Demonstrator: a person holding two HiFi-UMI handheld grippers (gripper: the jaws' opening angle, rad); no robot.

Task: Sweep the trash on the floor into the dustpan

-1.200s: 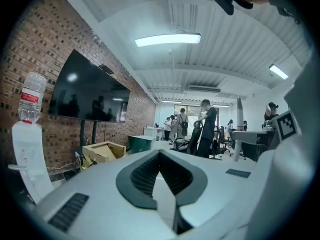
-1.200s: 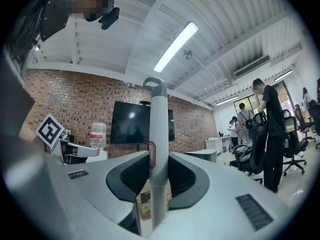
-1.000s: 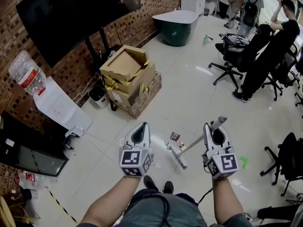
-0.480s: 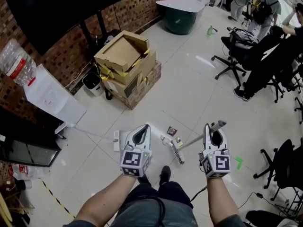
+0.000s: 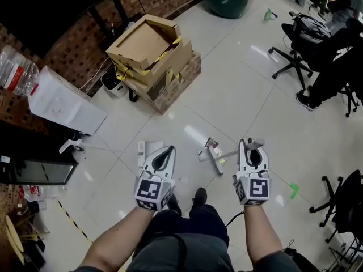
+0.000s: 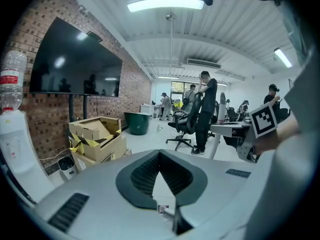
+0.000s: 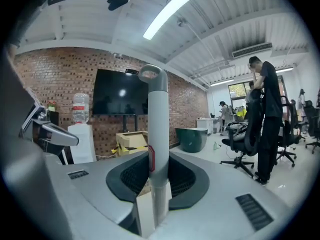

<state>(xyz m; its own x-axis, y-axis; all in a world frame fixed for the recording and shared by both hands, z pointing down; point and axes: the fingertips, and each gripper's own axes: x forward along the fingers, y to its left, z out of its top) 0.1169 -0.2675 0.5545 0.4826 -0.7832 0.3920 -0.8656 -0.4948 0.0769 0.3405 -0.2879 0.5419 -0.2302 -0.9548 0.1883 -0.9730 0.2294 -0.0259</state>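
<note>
My right gripper (image 5: pixel 252 147) (image 7: pixel 156 170) is shut on the grey broom handle (image 7: pixel 154 124), which runs down and left to the broom head (image 5: pixel 215 158) on the white tiled floor. A dark wrapper (image 5: pixel 211 143) lies just beyond the bristles, and a small yellowish scrap (image 5: pixel 220 162) lies beside them. My left gripper (image 5: pixel 168 151) (image 6: pixel 160 156) hovers left of the broom, jaws meeting at the tips with nothing between them. A flat white object (image 5: pixel 146 149), possibly the dustpan, lies on the floor just left of it. A small piece of trash (image 6: pixel 161 209) shows through the left gripper's gap.
Stacked cardboard boxes (image 5: pixel 153 67) stand ahead to the left, with a small bin (image 5: pixel 112 83) and a water dispenser (image 5: pixel 61 105) against the brick wall. Office chairs (image 5: pixel 295 52) and a seated person (image 5: pixel 340 67) fill the right. My shoes (image 5: pixel 198 196) are below the broom.
The view has tipped downward and shifted. The broom head has come closer to the dark wrapper. The flat white object has come into sight beside my left gripper.
</note>
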